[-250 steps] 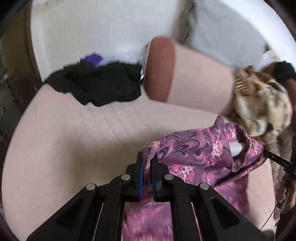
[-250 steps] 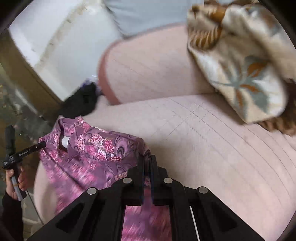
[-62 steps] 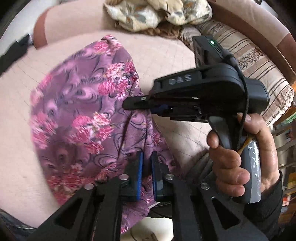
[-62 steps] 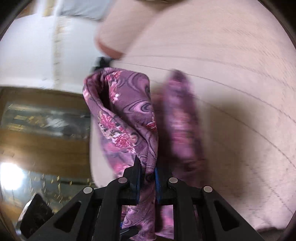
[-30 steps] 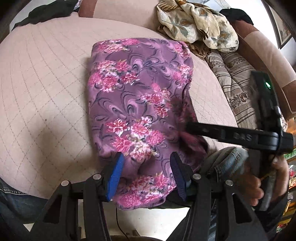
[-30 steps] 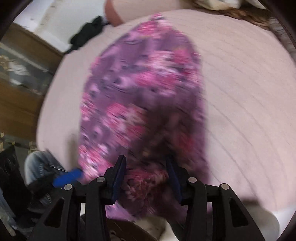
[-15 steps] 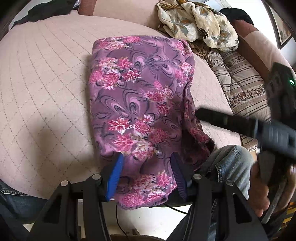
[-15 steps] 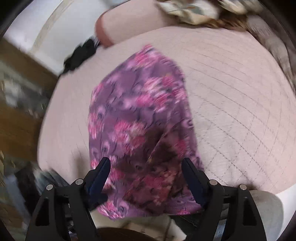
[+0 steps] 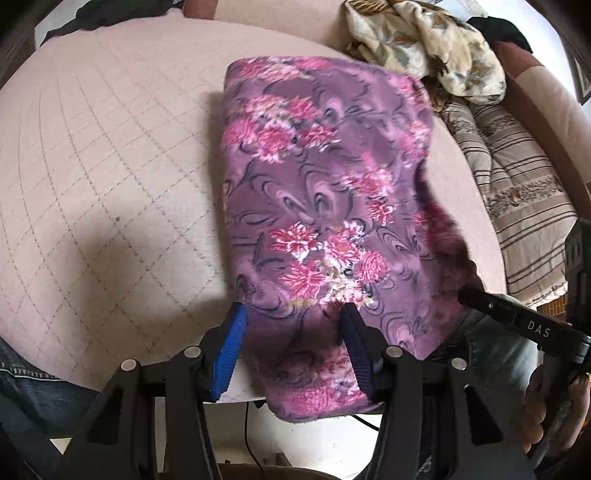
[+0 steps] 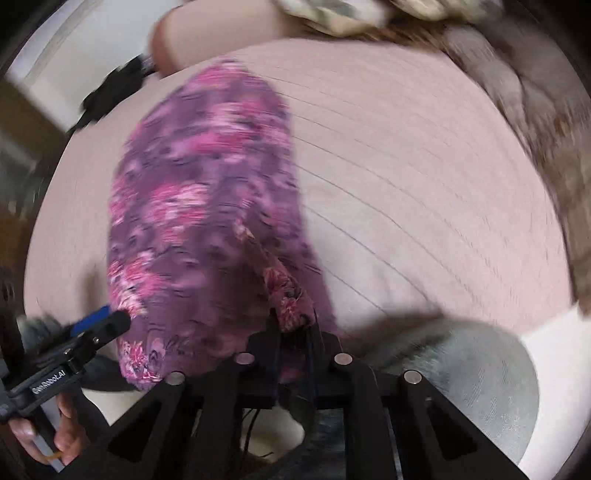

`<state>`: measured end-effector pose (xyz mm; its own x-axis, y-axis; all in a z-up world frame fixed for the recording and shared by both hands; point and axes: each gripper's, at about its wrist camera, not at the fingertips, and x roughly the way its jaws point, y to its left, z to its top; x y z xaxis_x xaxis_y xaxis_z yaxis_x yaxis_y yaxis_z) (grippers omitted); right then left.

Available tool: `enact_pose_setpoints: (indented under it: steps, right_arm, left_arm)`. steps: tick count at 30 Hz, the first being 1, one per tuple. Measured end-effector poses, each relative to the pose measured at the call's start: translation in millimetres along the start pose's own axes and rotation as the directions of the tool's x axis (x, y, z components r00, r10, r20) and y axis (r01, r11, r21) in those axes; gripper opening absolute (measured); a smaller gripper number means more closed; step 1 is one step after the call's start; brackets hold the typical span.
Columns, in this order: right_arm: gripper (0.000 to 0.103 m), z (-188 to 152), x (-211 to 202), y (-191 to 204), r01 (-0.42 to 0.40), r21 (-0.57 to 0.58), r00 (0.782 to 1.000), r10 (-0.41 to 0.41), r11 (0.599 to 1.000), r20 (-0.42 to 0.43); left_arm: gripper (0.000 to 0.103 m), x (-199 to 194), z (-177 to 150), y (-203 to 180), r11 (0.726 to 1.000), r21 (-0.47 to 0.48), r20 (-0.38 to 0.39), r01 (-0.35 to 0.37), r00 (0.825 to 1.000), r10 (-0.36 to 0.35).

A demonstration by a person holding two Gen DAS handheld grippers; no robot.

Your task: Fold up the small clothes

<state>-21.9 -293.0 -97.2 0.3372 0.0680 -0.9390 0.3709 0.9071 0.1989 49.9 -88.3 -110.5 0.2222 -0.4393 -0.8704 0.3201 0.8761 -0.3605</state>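
Observation:
A purple garment with pink flowers (image 9: 317, 192) lies folded lengthwise on the pink quilted sofa seat (image 9: 110, 184), its near end hanging over the front edge. My left gripper (image 9: 291, 343) is open, its jaws astride the garment's near left part, holding nothing. My right gripper (image 10: 291, 328) is shut on the garment's near right edge (image 10: 284, 295), which is pulled up into a ridge. The garment (image 10: 199, 206) looks blurred in the right wrist view. The right gripper also shows in the left wrist view (image 9: 517, 317), and the left gripper shows at the left of the right wrist view (image 10: 96, 325).
A cream leaf-print cloth (image 9: 424, 40) and a striped cushion (image 9: 517, 177) lie at the far right. A black garment (image 10: 110, 96) lies at the far left by the sofa arm (image 10: 184, 33). The person's jeans-clad knees (image 10: 461, 369) are just below the seat's front edge.
My right gripper was open half a second ago; it has since closed on the garment's near right edge and lifted it. My left gripper stays open in the same place.

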Motion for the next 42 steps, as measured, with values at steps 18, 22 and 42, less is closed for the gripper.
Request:
enact_pose_setpoints:
  steps: [18, 22, 42]
  right_arm:
    - [0.024, 71.7, 54.9, 6.7, -0.149, -0.022, 0.988, 0.150, 0.989, 0.029]
    - [0.010, 59.6, 38.5, -2.5, -0.223, 0.040, 0.975, 0.221, 0.974, 0.036]
    - [0.092, 157.2, 47.0, 34.3, -0.277, -0.077, 0.958, 0.282, 0.958, 0.054]
  left_arm:
    - [0.016, 14.8, 18.5, 34.8, 0.966, -0.163, -0.036, 0.198, 0.978, -0.207]
    - [0.013, -22.2, 18.5, 51.8, 0.943, -0.183, 0.041, 0.277, 0.961, -0.274]
    - [0.073, -4.8, 118.0, 75.1, 0.976, -0.169, 0.101, 0.136, 0.988, -0.120]
